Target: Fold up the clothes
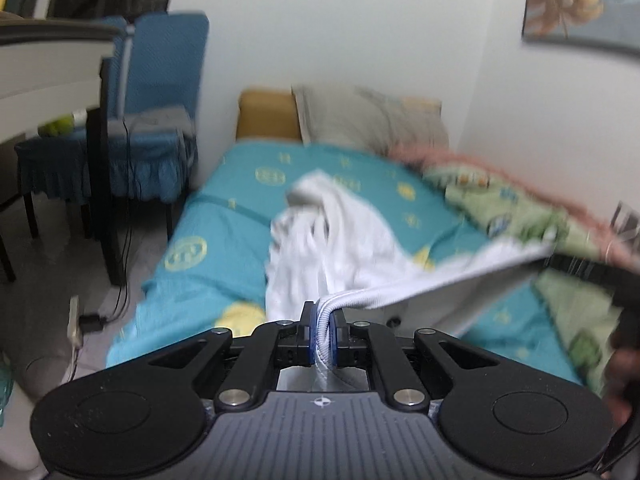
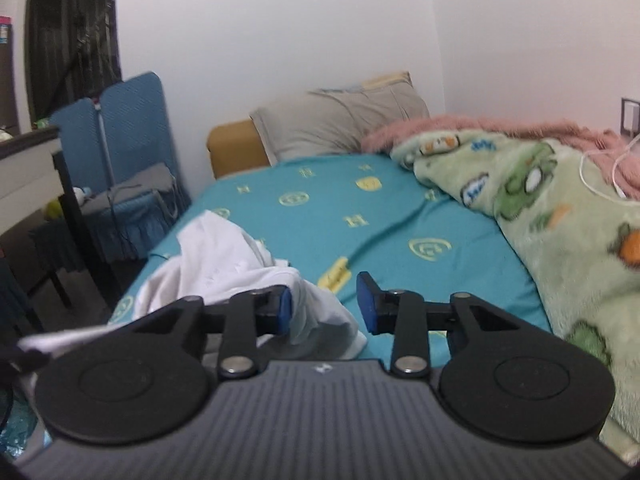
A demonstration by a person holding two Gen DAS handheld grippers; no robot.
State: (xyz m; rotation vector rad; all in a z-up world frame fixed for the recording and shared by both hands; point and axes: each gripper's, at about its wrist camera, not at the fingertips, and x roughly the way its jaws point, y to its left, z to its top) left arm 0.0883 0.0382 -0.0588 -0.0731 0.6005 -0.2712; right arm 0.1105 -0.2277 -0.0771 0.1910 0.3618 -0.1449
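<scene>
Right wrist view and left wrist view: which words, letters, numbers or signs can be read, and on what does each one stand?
"H": yellow letter, repeated on the teal bed sheet.
Round yellow emblems on that sheet: too blurred to read.
Blue patches on the green blanket: lettering too blurred.
White garment: no print visible.
Left wrist view: nothing readable, all blurred.
</scene>
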